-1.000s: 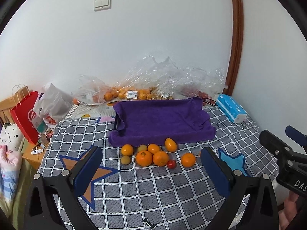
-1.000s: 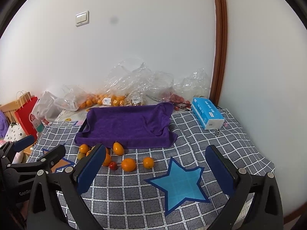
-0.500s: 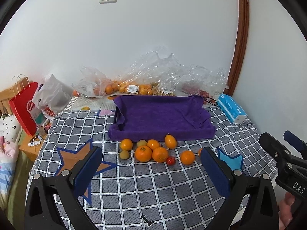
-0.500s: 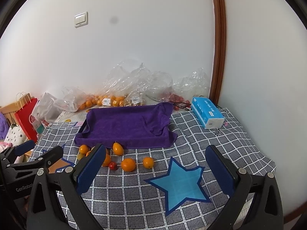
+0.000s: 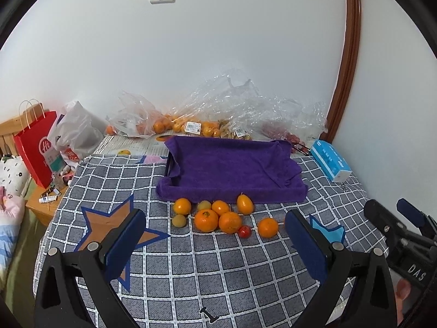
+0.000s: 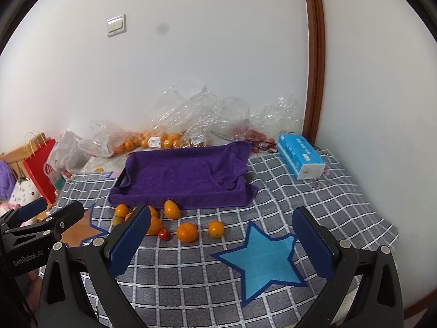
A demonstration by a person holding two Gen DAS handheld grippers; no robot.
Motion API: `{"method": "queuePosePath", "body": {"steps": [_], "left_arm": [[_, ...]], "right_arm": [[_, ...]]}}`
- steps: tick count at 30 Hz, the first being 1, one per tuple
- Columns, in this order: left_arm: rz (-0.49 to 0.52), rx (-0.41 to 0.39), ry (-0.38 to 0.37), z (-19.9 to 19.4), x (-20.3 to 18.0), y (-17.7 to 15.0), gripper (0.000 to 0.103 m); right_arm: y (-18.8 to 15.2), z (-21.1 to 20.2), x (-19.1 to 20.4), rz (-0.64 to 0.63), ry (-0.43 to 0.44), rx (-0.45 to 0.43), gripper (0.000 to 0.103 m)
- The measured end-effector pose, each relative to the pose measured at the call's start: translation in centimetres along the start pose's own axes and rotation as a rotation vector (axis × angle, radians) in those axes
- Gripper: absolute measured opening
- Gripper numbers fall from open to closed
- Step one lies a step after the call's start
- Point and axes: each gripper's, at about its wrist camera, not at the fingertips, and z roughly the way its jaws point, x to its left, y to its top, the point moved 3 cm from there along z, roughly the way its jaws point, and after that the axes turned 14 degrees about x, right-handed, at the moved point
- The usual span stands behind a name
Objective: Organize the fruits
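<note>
Left wrist view shows the left gripper (image 5: 215, 242) wide open and holding nothing, like the right gripper (image 6: 222, 242), ready to grab the fruits (image 5: 218, 217) bunched mid-frame, just below the purple tray (image 5: 232, 169) meant for them.

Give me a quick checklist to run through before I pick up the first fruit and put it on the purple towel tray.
1. Left tongs open with nothing between them: ok.
2. Right tongs open with nothing between them: ok.
3. Purple towel tray has free space for fruit: ok, no fruit lies on it.
4. Fruits loose on the checked cloth, in front of the tray: ok; the orange at the right end stands apart from the others.
5. Small red fruit clear of its neighbours: not ok, it sits against a big orange.
6. Left tongs lined up with the cluster: ok, the fruits lie ahead between the fingers.
</note>
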Motion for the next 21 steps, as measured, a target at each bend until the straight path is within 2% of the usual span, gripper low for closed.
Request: {"method": "queuePosePath", "body": {"steps": [8, 13, 18, 21], "left_arm": [[0.017, -0.016, 0.017, 0.3, -0.2, 0.2, 0.102], [0.021, -0.016, 0.021, 1.0, -0.2, 0.3, 0.102], [0.02, -0.007, 0.018, 2.6, 0.4, 0.6, 0.102], [0.02, -0.006, 0.018, 3.9, 0.8, 0.9, 0.102]], "right_arm": [[0.2, -0.4, 0.0, -0.005, -0.016, -0.042, 0.102], [0.3, -0.1, -0.4, 0.021, 0.02, -0.057, 0.102], [0.5, 1.7, -0.3, 0.023, 0.05, -0.038, 0.102], [0.5, 3.4, 0.2, -0.001, 0.034, -0.024, 0.102]]}}
